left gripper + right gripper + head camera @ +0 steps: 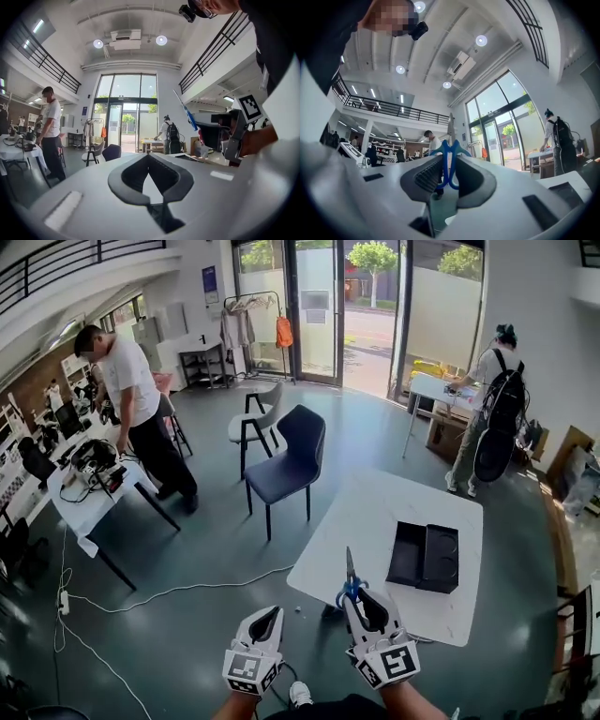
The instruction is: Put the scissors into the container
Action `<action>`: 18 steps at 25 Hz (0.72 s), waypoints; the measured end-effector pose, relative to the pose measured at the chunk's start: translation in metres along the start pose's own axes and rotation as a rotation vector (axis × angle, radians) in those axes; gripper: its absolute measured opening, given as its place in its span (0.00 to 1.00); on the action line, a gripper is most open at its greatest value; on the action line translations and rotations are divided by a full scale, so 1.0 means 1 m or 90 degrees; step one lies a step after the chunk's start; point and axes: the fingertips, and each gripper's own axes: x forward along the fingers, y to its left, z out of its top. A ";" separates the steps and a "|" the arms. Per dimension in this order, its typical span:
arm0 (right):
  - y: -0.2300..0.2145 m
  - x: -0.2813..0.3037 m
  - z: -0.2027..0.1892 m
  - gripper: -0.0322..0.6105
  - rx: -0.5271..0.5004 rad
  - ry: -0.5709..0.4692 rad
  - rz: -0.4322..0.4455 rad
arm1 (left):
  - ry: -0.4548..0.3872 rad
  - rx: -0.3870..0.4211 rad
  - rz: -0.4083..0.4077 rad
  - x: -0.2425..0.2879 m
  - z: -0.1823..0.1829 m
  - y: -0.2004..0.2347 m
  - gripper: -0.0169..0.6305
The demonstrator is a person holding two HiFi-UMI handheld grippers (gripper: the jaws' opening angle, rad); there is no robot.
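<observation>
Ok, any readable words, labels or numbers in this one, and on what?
No text can be read.
Blue poster on the far wall: too small to read.
Notice on the glass door: too small to read.
Left cube and right cube: square marker patterns only, no letters or numbers.

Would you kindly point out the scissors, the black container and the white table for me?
scissors (349,592), head view, blue handles
black container (422,557), head view, middle wall
white table (375,507), head view, bare top
</observation>
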 end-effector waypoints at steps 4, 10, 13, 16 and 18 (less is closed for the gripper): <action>0.002 0.007 0.000 0.19 -0.010 0.005 -0.030 | 0.001 -0.006 -0.035 0.008 -0.005 0.009 0.04; -0.012 -0.004 -0.002 0.19 -0.026 0.016 -0.097 | 0.006 -0.009 -0.107 0.017 -0.014 -0.004 0.04; -0.019 -0.012 -0.004 0.19 -0.026 0.025 -0.125 | 0.007 -0.013 -0.139 0.026 -0.014 -0.015 0.04; -0.028 -0.018 -0.008 0.19 -0.027 0.032 -0.146 | -0.004 -0.001 -0.153 0.041 -0.012 -0.019 0.04; -0.035 -0.020 -0.011 0.19 -0.029 0.035 -0.154 | -0.023 0.007 -0.151 0.049 -0.003 -0.019 0.04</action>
